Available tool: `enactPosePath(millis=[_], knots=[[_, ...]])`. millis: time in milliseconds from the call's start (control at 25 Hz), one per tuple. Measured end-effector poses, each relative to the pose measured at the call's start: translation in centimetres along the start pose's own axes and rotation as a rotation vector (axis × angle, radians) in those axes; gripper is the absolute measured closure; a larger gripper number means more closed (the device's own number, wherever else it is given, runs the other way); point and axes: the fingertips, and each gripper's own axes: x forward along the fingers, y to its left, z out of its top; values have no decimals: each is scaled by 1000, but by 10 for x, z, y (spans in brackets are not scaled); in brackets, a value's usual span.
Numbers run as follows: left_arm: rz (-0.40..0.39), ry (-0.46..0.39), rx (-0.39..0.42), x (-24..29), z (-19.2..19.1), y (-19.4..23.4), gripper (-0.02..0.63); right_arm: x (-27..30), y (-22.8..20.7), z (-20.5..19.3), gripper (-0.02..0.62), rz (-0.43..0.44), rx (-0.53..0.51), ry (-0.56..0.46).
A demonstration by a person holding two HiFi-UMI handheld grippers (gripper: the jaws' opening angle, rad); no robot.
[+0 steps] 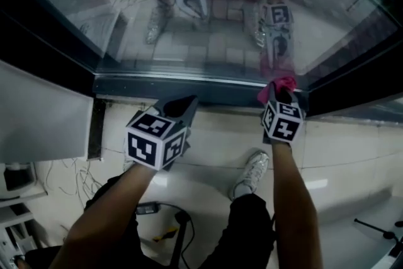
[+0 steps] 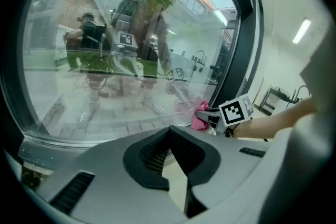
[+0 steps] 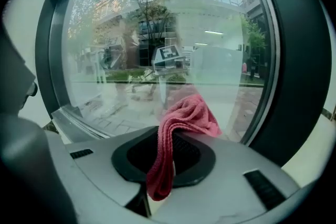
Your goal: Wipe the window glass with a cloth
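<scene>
Right gripper (image 3: 169,139) clamped on pink cloth (image 3: 188,114); cloth pinched between the jaws, one end hanging down this side of the tips, the rest bunched forward towards the glass (image 3: 157,39). Head view puts the bunch at the glass's bottom edge, near its right corner, just above the dark frame (image 1: 189,86); cannot tell whether the cloth touches the pane.

Left gripper (image 2: 169,130) jaws together, nothing between them; held low before the frame, tip pointing at it, left of the right gripper and apart from it.

Glass carries faint reflections of both grippers and of the person's legs; paving shows beyond it.

Both forearms reach down to the grippers; one shoe (image 1: 252,173) on the pale floor (image 1: 352,148) between them, nearer the right arm.
</scene>
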Motion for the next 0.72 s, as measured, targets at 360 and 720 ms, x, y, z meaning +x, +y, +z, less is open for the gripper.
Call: enactPosePath(millis=[360,720], knots=[[82,41,-5,-24,-23,31,606,6,61,6,537,2,1,35],[158,73,21,-45,-29,63,606,14,125,9,537,25,-5,55]])
